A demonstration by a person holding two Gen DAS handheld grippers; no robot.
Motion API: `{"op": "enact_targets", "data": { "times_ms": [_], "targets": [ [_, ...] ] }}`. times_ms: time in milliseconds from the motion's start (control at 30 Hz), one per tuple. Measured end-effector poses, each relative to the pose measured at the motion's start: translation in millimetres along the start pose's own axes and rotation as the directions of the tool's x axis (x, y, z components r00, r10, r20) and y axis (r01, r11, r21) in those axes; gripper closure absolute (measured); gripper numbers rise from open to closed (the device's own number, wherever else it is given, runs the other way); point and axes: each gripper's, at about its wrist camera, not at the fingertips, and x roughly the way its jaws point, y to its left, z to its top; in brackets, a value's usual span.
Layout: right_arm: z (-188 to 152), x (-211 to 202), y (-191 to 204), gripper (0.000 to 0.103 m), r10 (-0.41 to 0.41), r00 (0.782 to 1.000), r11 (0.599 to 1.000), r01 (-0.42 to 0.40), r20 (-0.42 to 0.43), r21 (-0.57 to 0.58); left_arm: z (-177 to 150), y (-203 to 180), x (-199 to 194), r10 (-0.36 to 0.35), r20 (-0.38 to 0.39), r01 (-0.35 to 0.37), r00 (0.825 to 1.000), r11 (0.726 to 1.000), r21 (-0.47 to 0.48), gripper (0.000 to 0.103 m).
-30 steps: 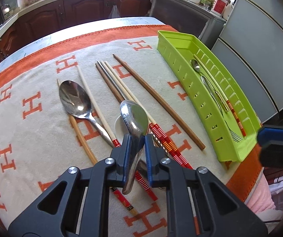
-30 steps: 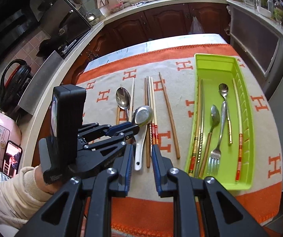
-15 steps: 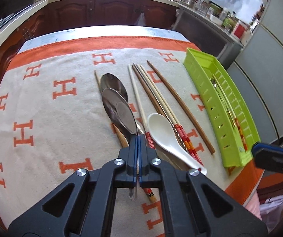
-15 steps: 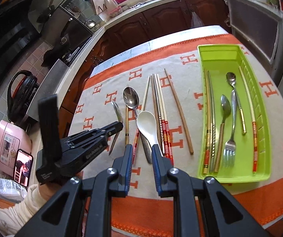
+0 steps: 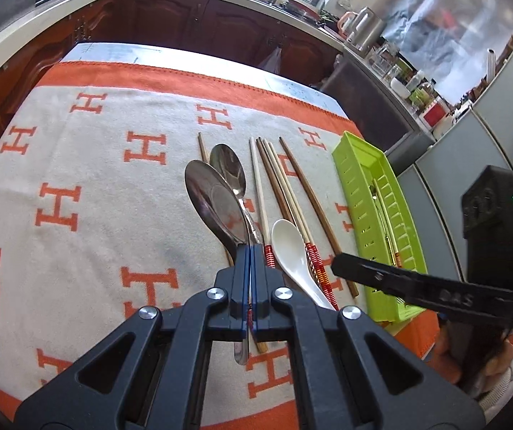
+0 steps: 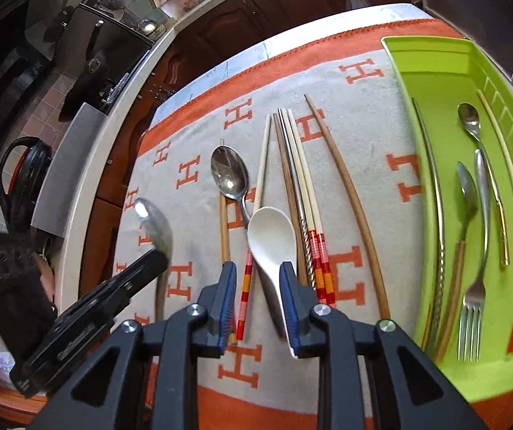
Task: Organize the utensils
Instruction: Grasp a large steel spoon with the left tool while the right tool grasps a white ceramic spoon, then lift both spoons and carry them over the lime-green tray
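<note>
My left gripper (image 5: 250,251) is shut on the handle of a large steel spoon (image 5: 215,202), held above the cloth; the right wrist view shows that spoon (image 6: 156,225) at the left. My right gripper (image 6: 258,272) is open, its fingers straddling the handle of a white ceramic spoon (image 6: 272,236) lying on the cloth. A second steel spoon (image 6: 229,173) and several chopsticks (image 6: 301,193) lie beside it. The green tray (image 6: 435,68) at the right holds chopsticks, spoons and a fork (image 6: 471,308).
An orange-bordered cloth with H marks (image 5: 88,186) covers the table. Dark cabinets and a counter (image 5: 184,7) run behind it. A grey cabinet (image 5: 453,165) stands beyond the tray. A kettle (image 6: 19,175) sits on the counter at the left.
The left gripper has lifted the steel spoon and swung left and up off the cloth. The right gripper has come down and forward around the white spoon's handle.
</note>
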Motion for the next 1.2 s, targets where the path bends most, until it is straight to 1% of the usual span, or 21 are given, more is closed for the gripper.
{"op": "enact_targets", "data": {
  "times_ms": [167, 333, 400, 667, 867, 1100, 1133, 1167, 1200],
  "targets": [
    [10.6, 15.7, -10.6, 0.078, 0.001, 1.0, 0.999, 0.0, -0.02, 0.037, -5.3, 7.3, -6.0, 0.014, 0.001, -0.014, 1.0, 1.0, -0.017, 0.103],
    [7.4, 28.7, -18.4, 0.078, -0.008, 0.999, 0.999, 0.011, -0.05, 0.048, -8.8, 8.8, -8.5, 0.023, 0.004, -0.023, 1.0, 1.0, -0.016, 0.103],
    [4.7, 32.3, -20.2, 0.078, 0.001, 0.998, 0.999, 0.002, -0.059, 0.044, -9.3, 8.4, -7.7, 0.026, 0.003, -0.026, 1.0, 1.0, -0.013, 0.103],
    [-2.5, 34.8, -3.1, 0.078, -0.031, 0.999, 0.997, 0.028, -0.028, -0.074, -12.1, 3.9, 1.7, 0.012, -0.025, -0.012, 1.0, 1.0, -0.009, 0.103],
    [-6.2, 37.4, 8.6, 0.077, -0.095, 0.995, 0.98, 0.098, 0.027, -0.174, -13.4, 5.5, 3.8, -0.001, -0.036, 0.001, 0.999, 1.0, -0.019, 0.103],
    [-11.6, 38.3, 13.1, 0.077, -0.135, 0.988, 0.958, 0.151, 0.081, -0.243, -17.0, 2.3, 9.4, -0.009, -0.053, 0.009, 0.999, 1.0, -0.015, 0.103],
    [-11.1, 42.3, 12.0, 0.076, -0.149, 0.986, 0.955, 0.162, 0.072, -0.247, -17.1, 1.7, 10.7, -0.011, -0.055, 0.01, 0.998, 1.0, -0.013, 0.103],
    [-10.7, 45.5, 11.2, 0.076, -0.146, 0.987, 0.956, 0.158, 0.067, -0.248, -17.5, 0.8, 12.0, -0.013, -0.059, 0.013, 0.998, 1.0, -0.012, 0.103],
    [-11.1, 45.6, 12.1, 0.077, -0.146, 0.985, 0.951, 0.164, 0.088, -0.261, -17.9, 0.2, 12.9, -0.014, -0.062, 0.013, 0.998, 1.0, -0.012, 0.103]
  ]
}}
